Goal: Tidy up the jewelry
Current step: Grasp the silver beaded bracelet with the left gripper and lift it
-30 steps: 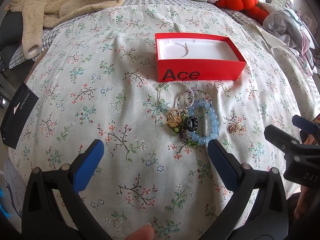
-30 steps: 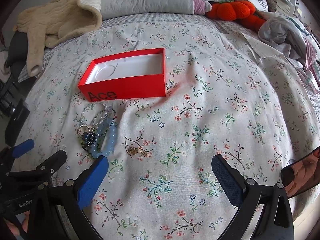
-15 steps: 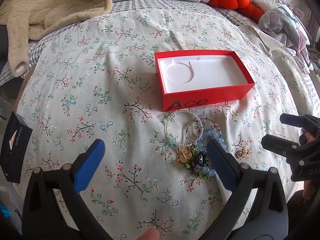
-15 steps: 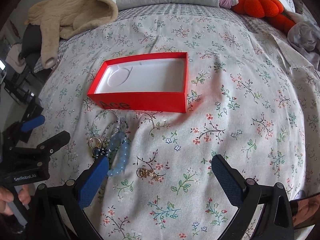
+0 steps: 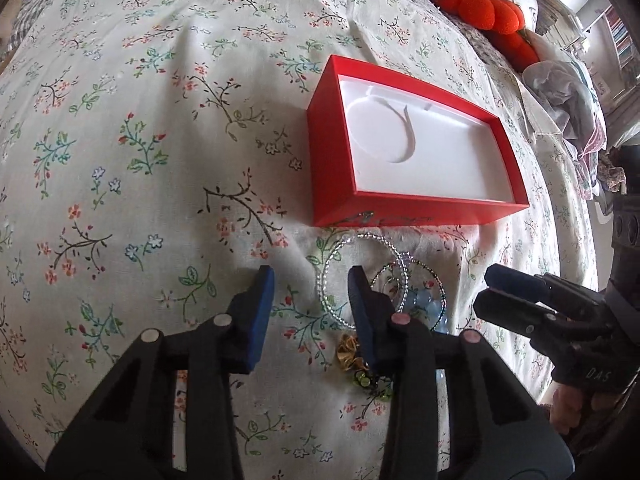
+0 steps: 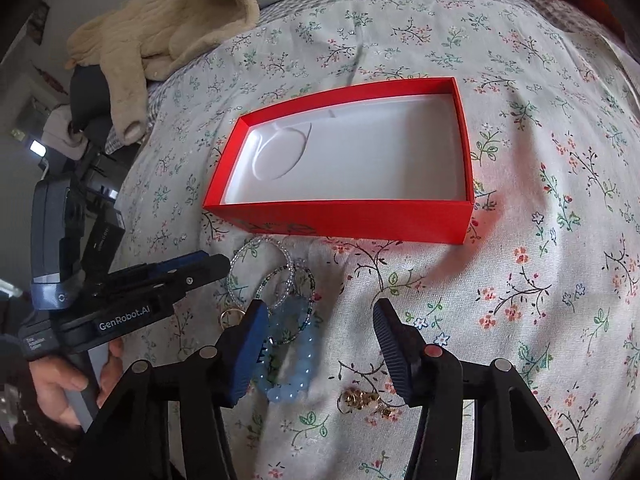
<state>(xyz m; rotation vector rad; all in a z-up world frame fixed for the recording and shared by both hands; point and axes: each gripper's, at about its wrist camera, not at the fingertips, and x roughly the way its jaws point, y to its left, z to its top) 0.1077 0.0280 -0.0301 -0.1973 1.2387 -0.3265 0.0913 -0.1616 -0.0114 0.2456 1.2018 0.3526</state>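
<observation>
Your red box (image 6: 340,216) holds only its white insert (image 6: 360,160); both your left gripper (image 5: 310,300) and right gripper (image 6: 320,332) are closing on nothing, fingers still spread.

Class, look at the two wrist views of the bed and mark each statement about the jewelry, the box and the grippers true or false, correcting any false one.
1. The red box holds nothing yet. True.
2. The blue bead bracelet lies inside the box. False: it lies on the floral bedspread, in front of the box.
3. The left gripper grips a bracelet. False: its jaws are closing on nothing, beside the clear bead ring.
4. A small gold piece lies apart from the bracelet pile. True.
5. The right gripper holds the box. False: its closing jaws are empty above the bedspread.
</observation>
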